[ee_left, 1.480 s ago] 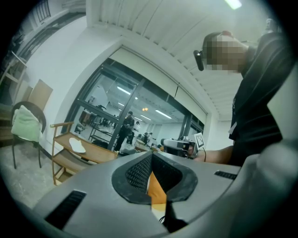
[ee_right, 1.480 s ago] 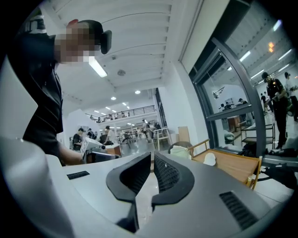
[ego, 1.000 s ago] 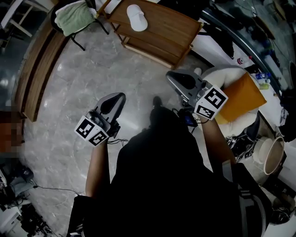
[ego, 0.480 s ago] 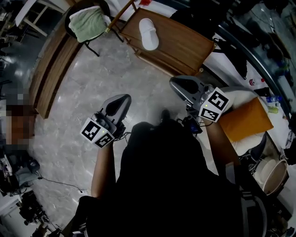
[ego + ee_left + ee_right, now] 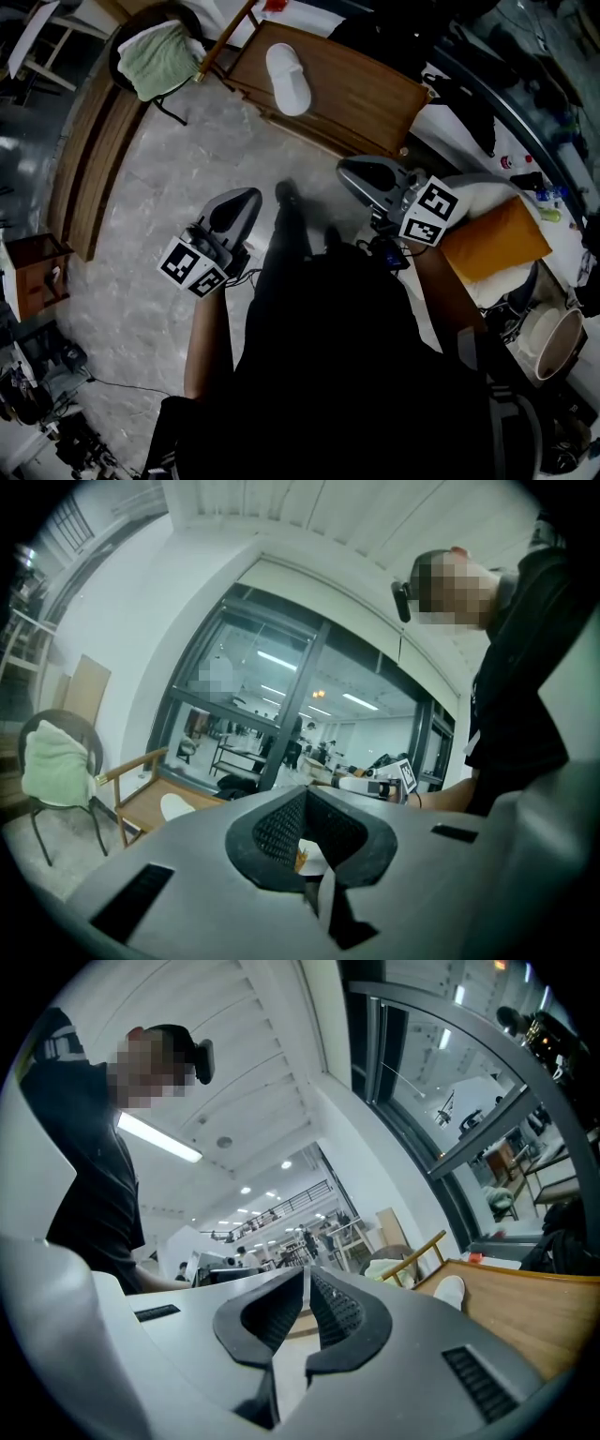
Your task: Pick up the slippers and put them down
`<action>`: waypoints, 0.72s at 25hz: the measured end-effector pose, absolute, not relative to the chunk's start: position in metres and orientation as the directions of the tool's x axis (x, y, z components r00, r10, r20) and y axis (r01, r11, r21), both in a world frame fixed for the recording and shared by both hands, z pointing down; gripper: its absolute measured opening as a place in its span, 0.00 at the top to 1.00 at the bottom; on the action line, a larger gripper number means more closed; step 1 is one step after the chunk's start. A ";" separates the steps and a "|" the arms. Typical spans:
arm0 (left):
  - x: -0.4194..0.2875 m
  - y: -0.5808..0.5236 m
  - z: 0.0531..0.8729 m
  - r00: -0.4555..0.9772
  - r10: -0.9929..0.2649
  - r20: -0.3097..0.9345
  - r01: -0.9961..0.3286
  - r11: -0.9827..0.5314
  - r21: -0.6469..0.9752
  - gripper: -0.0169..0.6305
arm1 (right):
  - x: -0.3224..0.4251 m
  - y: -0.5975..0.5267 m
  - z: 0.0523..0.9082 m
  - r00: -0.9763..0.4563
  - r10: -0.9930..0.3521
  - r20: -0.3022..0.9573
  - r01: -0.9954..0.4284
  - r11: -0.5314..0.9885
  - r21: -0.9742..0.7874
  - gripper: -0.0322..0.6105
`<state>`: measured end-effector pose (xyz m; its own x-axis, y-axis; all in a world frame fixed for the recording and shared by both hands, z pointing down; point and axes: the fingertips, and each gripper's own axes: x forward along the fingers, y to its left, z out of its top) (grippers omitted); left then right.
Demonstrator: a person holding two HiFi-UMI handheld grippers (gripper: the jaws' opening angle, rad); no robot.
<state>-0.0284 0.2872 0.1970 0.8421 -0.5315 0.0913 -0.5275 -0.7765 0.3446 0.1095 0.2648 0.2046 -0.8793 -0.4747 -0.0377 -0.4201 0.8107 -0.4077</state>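
- Head view puts the one white slipper (image 5: 288, 79) at 12 o'clock, sole down on the wooden tabletop (image 5: 370, 89), well apart from both tools. I see no second slipper in any view.
- Your left gripper (image 5: 246, 198) sits near 9 o'clock of the frame's centre and your right gripper (image 5: 352, 170) near 2 o'clock. Both are held level over the marble floor (image 5: 141, 216).
- Left gripper view shows its jaws pressed together at the tips, with nothing between them. The slipper (image 5: 176, 805) shows small at 8 o'clock of them.
- Right gripper view shows the same: jaws together and empty, with the slipper (image 5: 450, 1291) off at 3 o'clock.
- Risk: if you arrive with the jaws together, I judge you will shove the slipper along the tabletop instead of taking it. Spread them before you reach it.
- Risk: the slipper looks soft. A pinch on the toe alone could let it fold and drop, so a bite on the firmer edge looks safer.
- Risk: the chair with the green towel (image 5: 159, 58) stands at 10 o'clock of the slipper, close to the tabletop's corner. A wide left swing could clip it.
- Compared with a second ago, the slipper and tabletop sit lower in the head view, nearer your grippers.
- One foot (image 5: 286, 192) now shows ahead between the grippers, where it did not before.
- Both grippers have kept their places in the frame, and neither has anything between its jaws.
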 end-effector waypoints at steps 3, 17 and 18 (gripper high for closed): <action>-0.030 0.249 0.207 0.857 -0.509 0.076 -0.502 -0.792 0.348 0.96 | 0.112 0.237 0.208 -0.865 -0.502 -0.007 -0.458 0.793 -0.402 0.90; -0.084 0.063 0.223 0.910 -0.414 0.029 -0.395 -0.844 0.362 0.96 | 0.075 0.083 0.204 -0.785 -0.610 0.108 -0.598 0.699 -0.393 0.90; -0.087 0.055 0.226 0.913 -0.406 0.024 -0.385 -0.844 0.373 0.96 | 0.073 0.074 0.205 -0.777 -0.618 0.117 -0.607 0.688 -0.398 0.90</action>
